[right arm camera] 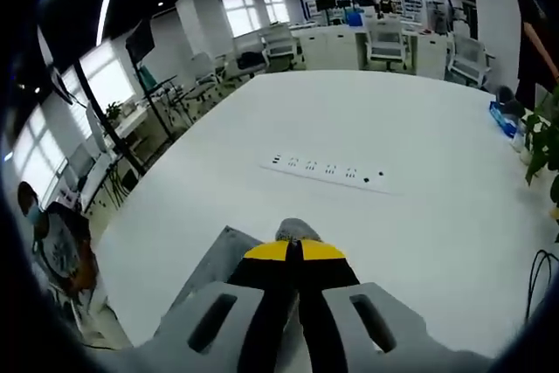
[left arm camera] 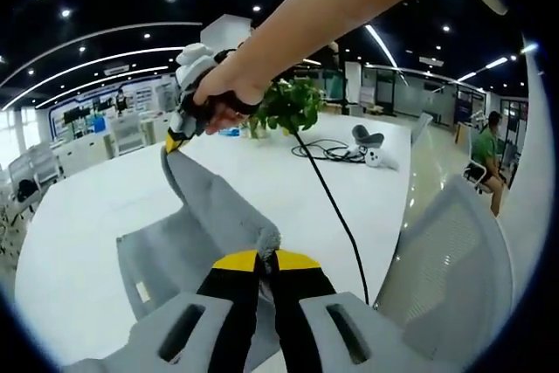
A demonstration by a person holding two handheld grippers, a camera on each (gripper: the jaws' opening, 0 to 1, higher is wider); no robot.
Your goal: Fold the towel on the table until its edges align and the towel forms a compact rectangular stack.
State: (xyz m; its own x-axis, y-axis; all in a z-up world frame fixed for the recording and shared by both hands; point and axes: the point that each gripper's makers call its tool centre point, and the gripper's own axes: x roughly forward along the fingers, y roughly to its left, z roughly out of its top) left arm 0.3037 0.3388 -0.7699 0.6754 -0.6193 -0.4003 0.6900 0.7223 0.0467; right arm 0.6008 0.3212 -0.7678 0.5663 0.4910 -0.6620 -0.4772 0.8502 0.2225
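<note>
White office surface (left arm camera: 87, 216) carries the grey towel (left arm camera: 166, 259); I have both hand-held grippers, left (left arm camera: 266, 255) and right (right arm camera: 294, 246), pinching its lifted edge. I'd keep that edge taut, lowering both corners together onto the far edge.

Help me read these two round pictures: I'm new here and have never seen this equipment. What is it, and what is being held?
No robot arm here: a person holds a two-fingered gripper in each hand, each carrying a fisheye camera. In the left gripper view, the left gripper pinches the grey towel, lifted off the white table. Farther off, the person's hand holds the right gripper, clamped on another towel edge. A black cable and a potted plant are on the table. In the right gripper view that gripper is shut on cloth; a power strip lies ahead.
</note>
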